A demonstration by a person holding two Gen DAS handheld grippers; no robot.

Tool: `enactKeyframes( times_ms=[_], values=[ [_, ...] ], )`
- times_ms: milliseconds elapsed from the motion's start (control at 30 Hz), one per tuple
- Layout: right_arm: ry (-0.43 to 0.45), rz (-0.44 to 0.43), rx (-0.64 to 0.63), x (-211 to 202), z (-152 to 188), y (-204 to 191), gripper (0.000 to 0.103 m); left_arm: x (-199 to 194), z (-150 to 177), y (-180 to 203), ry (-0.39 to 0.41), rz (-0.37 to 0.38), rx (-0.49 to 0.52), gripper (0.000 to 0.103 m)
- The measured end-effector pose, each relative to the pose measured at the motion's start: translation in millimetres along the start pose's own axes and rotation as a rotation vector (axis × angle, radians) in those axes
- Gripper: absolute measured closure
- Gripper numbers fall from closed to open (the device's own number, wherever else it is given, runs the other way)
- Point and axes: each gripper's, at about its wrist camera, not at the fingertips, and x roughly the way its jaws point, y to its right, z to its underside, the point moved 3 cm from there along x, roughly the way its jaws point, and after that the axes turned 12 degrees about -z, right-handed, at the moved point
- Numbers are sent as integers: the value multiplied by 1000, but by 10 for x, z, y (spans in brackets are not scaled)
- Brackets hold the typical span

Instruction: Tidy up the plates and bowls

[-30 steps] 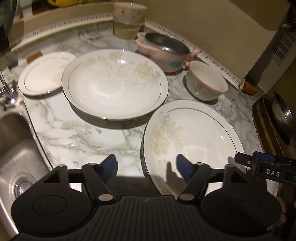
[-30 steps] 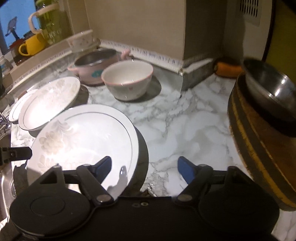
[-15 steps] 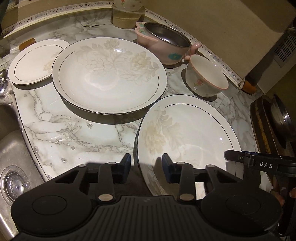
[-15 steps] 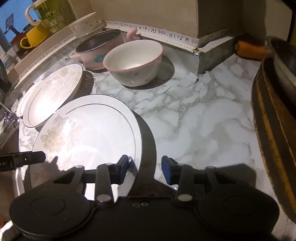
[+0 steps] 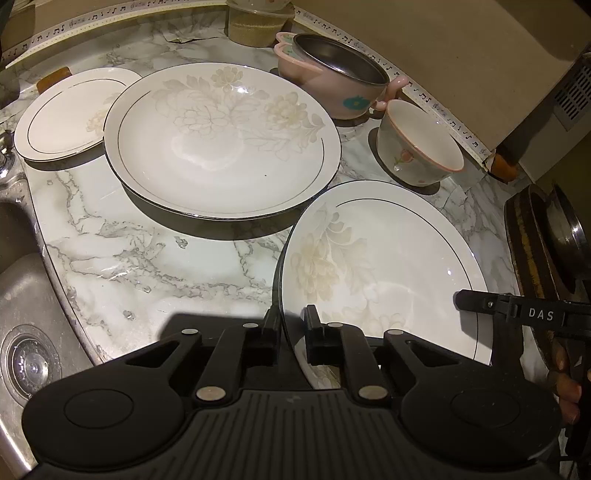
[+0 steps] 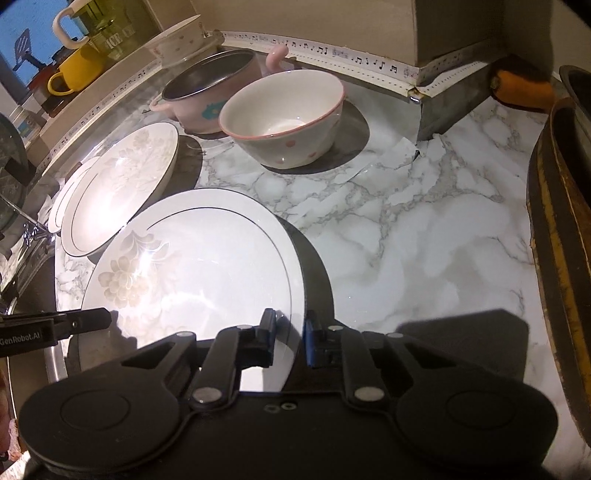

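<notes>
A large white floral plate (image 5: 380, 266) lies at the front of the marble counter; it also shows in the right wrist view (image 6: 199, 266). My left gripper (image 5: 291, 334) is shut on its near left rim. My right gripper (image 6: 290, 343) is shut on its near right rim. A second large floral plate (image 5: 221, 140) sits behind it, and a small plate (image 5: 62, 114) lies further left, partly under that one. A white bowl with a pink rim (image 5: 421, 144) and a pink pot with a steel lining (image 5: 332, 85) stand at the back.
A steel sink (image 5: 26, 295) lies at the left. A dark wooden board with a metal bowl (image 6: 554, 206) stands at the right. A lidded container (image 5: 255, 22) is by the back wall. Mugs (image 6: 74, 70) sit on the ledge.
Both grippers moved forward and closed their jaws from wide open onto opposite rims of the front plate. The plate looks slightly raised at its edges.
</notes>
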Motion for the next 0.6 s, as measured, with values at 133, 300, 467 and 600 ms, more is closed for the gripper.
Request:
enactKeyframes(
  times_ms=[133,300,467,600],
  values=[
    [-3,-7,24,-5,-6,17,89,-4,0,3,1,-2,2,92],
    [-6,-7,31,-28,11,0,90,-30,15,17,1,-6,10,92],
    [9,7,8,-112,28,-53,90,-99,15,33,19,-7,12,92],
    [24,13,-19,-198,27,-121,91,-199,1,40,37,-7,9,92]
  ],
)
